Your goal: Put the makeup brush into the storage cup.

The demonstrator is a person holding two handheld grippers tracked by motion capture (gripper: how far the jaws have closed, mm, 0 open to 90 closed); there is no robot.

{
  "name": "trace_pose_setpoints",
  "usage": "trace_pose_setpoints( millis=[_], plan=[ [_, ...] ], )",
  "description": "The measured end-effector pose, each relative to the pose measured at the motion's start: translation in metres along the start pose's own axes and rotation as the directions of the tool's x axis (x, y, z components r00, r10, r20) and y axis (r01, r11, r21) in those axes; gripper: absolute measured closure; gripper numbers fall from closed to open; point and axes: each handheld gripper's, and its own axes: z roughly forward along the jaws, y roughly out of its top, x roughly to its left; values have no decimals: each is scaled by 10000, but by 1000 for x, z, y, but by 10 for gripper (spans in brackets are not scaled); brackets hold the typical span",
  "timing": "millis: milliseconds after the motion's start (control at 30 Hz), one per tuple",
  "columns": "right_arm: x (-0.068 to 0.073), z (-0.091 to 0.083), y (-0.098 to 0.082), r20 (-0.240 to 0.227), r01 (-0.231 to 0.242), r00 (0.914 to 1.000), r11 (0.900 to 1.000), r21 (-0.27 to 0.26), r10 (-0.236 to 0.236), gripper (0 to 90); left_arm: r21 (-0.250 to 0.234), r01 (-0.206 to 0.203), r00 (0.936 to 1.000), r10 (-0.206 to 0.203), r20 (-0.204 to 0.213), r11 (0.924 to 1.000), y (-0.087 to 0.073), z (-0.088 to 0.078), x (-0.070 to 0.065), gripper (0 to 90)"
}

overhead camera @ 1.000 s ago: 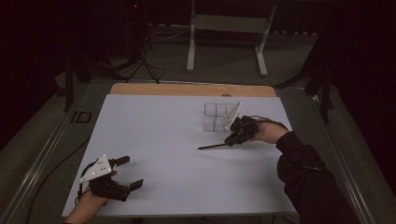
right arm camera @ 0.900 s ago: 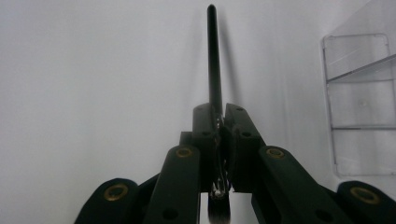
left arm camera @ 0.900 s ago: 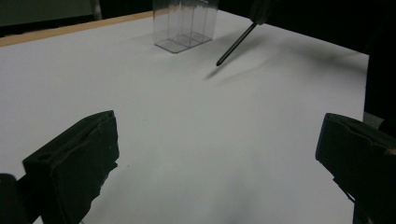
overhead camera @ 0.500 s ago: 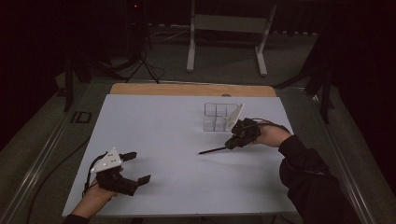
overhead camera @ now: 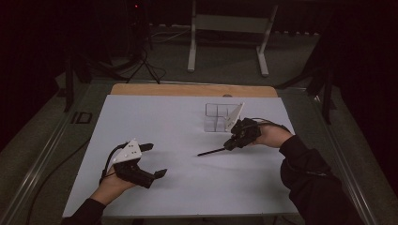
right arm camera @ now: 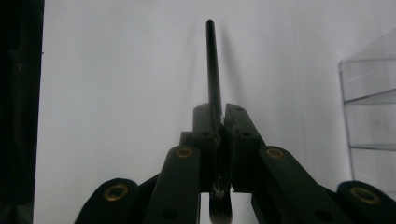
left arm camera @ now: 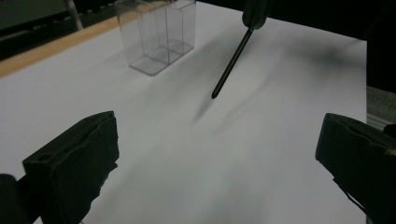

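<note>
A thin black stick (overhead camera: 211, 151) juts from my right gripper (overhead camera: 230, 144), which is shut on it right of the table's middle. Its free tip slants down toward the white sheet. In the right gripper view the stick (right arm camera: 212, 60) runs straight out from the pinched jaws of the right gripper (right arm camera: 218, 109), and a small dark tuft shows at its near end. Just behind that hand stands a clear compartmented box (overhead camera: 218, 117). My left gripper (overhead camera: 154, 160) hovers at the front left, jaws wide open and holding nothing. From the left gripper (left arm camera: 215, 168) I look toward the stick (left arm camera: 231, 63) and the box (left arm camera: 156, 35).
A white sheet (overhead camera: 155, 117) covers the table, with a wooden strip (overhead camera: 187, 89) along the far edge. A metal stand (overhead camera: 227, 23) and a tripod (overhead camera: 141, 61) are on the floor behind. The clear box (right arm camera: 369, 107) is at the right edge of the right gripper view.
My left gripper has moved right, away from the front left corner toward the middle, and risen a little. The right gripper and the stick have stayed put.
</note>
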Motion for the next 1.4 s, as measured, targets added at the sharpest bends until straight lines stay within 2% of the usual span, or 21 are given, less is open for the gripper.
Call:
trace_pose_setpoints(
  millis=[200, 467, 567, 633, 667, 700, 800, 967, 1033, 1200, 1333, 1400],
  plan=[
    [1, -8, 7, 19, 9, 10000, 9998, -195, -9, 840, 111, -430, 9989, 428, 185, 9990, 16, 15, -2, 3],
    [5, -12, 15, 36, 83, 10000, 9997, -225, -82, 840, 376, -955, 9940, 933, 573, 9947, 36, 39, -10, 17],
    [5, -13, 17, 27, 76, 10000, 9996, -274, -75, 839, 447, -1140, 9923, 1116, 533, 9925, 43, 47, -13, 19],
    [5, -13, 17, 10, 52, 10000, 9997, -258, -52, 840, 428, -1248, 9912, 1226, 508, 9913, 46, 49, -14, 75],
    [5, -13, 17, 43, 77, 10000, 9997, -248, -76, 839, 388, -1424, 9889, 1404, 490, 9891, 50, 54, -16, 75],
    [5, -13, 18, 10, 42, 10000, 9996, -276, -41, 839, 422, -1463, 9883, 1442, 501, 9883, 53, 57, -17, 120],
    [4, -13, 19, 6, 14, 10000, 9996, -276, -14, 839, 578, -1537, 9878, 1519, 344, 9864, 60, 67, -21, 155],
    [3, -12, 20, -41, -89, 10000, 9995, -300, 87, 839, 1126, -2219, 9750, 2213, 179, 9685, 66, 85, -31, 218],
    [3, -11, 21, -50, -126, 9999, 9994, -325, 125, 839, 1264, -2525, 9674, 2527, 146, 9593, 67, 91, -35, 262],
    [3, -8, 23, -125, -130, 9998, 9994, -333, 126, 839, 1500, -2862, 9580, 2858, 246, 9464, 66, 105, -39, 364],
    [3, -6, 24, -198, -162, 9997, 9992, -352, 155, 839, 1631, -2901, 9562, 2927, 82, 9430, 66, 116, -40, 412],
    [3, -6, 25, -197, -187, 9996, 9992, -340, 181, 839, 1667, -3017, 9525, 3044, 98, 9387, 66, 120, -40, 447]
  ],
)
